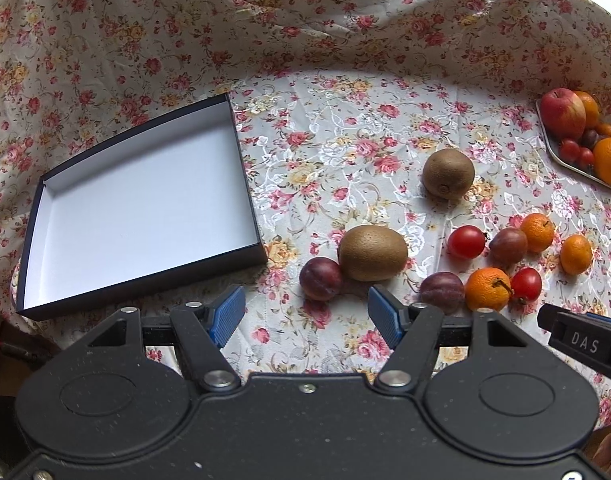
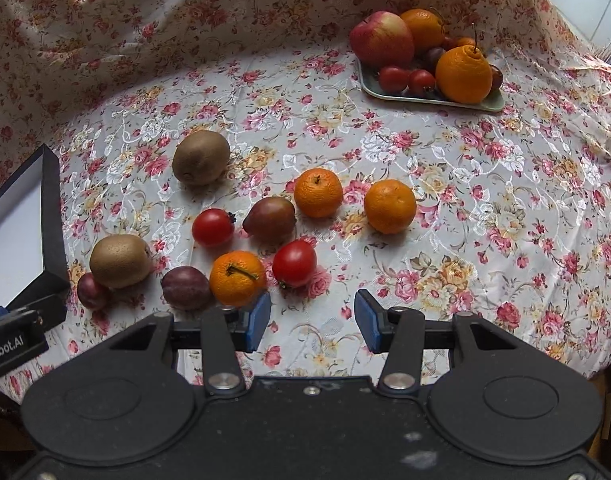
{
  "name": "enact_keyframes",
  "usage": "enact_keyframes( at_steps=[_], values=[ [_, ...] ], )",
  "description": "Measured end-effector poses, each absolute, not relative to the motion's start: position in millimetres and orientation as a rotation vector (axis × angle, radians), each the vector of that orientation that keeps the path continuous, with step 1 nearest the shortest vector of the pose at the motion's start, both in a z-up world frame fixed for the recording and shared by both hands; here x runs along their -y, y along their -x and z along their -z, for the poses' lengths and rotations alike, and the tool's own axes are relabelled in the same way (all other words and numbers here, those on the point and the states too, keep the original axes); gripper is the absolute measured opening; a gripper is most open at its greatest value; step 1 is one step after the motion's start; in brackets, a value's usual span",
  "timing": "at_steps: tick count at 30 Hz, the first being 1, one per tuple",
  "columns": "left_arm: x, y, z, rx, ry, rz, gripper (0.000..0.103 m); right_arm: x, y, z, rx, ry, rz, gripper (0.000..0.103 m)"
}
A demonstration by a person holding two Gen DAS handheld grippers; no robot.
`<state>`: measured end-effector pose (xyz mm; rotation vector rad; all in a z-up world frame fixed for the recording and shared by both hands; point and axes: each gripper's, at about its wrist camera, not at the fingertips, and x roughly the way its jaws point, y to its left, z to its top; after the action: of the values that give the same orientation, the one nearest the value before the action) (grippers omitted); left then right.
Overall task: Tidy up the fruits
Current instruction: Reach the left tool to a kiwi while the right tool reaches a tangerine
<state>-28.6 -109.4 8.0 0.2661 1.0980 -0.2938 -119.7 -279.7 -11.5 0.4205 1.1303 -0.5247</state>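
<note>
Now | left gripper fingers wide, empty | right gripper fingers wide, empty | box corner beside plum

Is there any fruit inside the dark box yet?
No, the dark box shows only its bare white floor, while the kiwis, plums and tomatoes lie on the floral cloth beside it.

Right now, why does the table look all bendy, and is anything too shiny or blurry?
Left wrist view: the fisheye lens curves the tablecloth and box; the white inside glares, washed out. Right wrist view: same curving; the tray of fruit is sharp, the cloth shimmers, and pale smudges sit on the gripper body at the bottom.
</note>
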Motion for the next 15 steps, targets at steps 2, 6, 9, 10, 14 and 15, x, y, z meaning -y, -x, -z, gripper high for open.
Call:
enact_keyframes(
  at_steps=[2,6,9,10,14,15],
  values=[
    [117,29,-9,-1.105,-0.268,0.304,0.07,295,116,11,-1.13,-0.435,0.493,0.05],
    [129,26,-15,-1.098,-0.27,0.316,0.07,323,105,16,-1.15,-0.494,0.405,0.05],
    [139,23,-24,-1.066,-0.29,0.318,0.07,334,103,16,-1.113,-0.44,0.495,0.049],
    [142,20,-26,-1.059,-0.297,0.317,0.07,337,101,16,-1.105,-0.412,0.517,0.049],
    [160,5,-30,-1.045,-0.321,0.325,0.07,355,96,20,-1.112,-0.388,0.44,0.049],
    [166,2,-30,-1.04,-0.331,0.328,0.07,361,95,22,-1.113,-0.409,0.399,0.049]
  ],
)
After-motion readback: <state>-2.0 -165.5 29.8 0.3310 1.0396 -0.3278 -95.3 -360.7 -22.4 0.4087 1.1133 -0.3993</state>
